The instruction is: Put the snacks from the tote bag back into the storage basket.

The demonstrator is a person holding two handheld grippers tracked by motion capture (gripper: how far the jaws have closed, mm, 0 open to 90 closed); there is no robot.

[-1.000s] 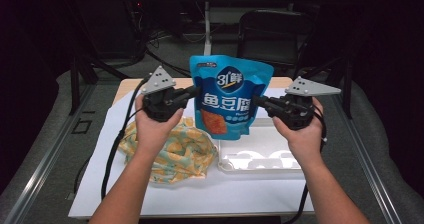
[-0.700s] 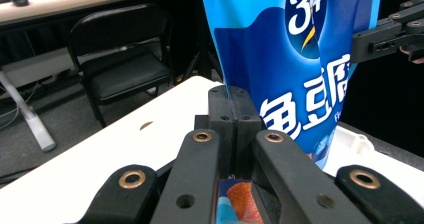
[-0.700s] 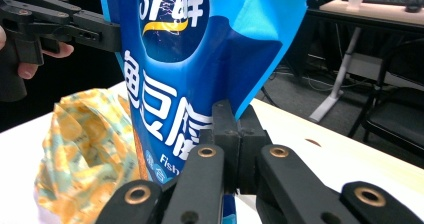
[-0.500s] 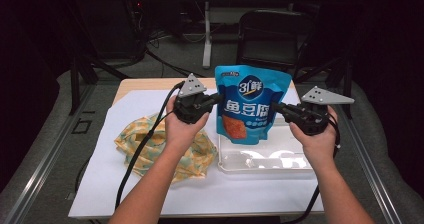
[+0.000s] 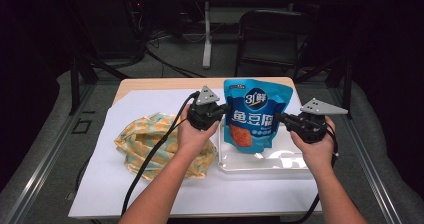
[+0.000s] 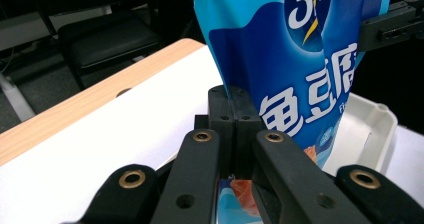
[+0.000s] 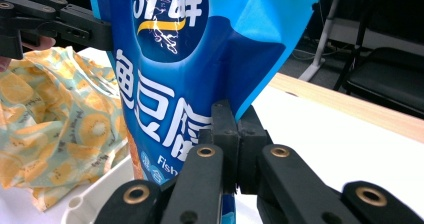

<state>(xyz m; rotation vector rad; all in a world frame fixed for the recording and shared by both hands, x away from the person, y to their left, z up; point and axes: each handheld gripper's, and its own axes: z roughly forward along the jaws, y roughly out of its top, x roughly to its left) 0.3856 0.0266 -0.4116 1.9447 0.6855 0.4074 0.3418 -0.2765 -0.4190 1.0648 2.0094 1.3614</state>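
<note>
thing: blue snack bag (image 5: 256, 115), held upright just over the white tray (image 5: 227, 160) | feel: light, soft, crinkly, slippery | hold: side edges | left hand-held gripper (image 5: 223, 111) and right hand-held gripper (image 5: 281, 117): both clamped on the bag

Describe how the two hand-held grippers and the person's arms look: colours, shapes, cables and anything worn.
Both the left gripper and the right gripper are black, each topped by a grey three-cornered plate. Their jaws are flat black bars joined by brass-ringed pivots, ending in blocky black pads. A black cable trails from each gripper along the forearm. The forearms are bare, with no sleeves or gloves to be seen.
</note>
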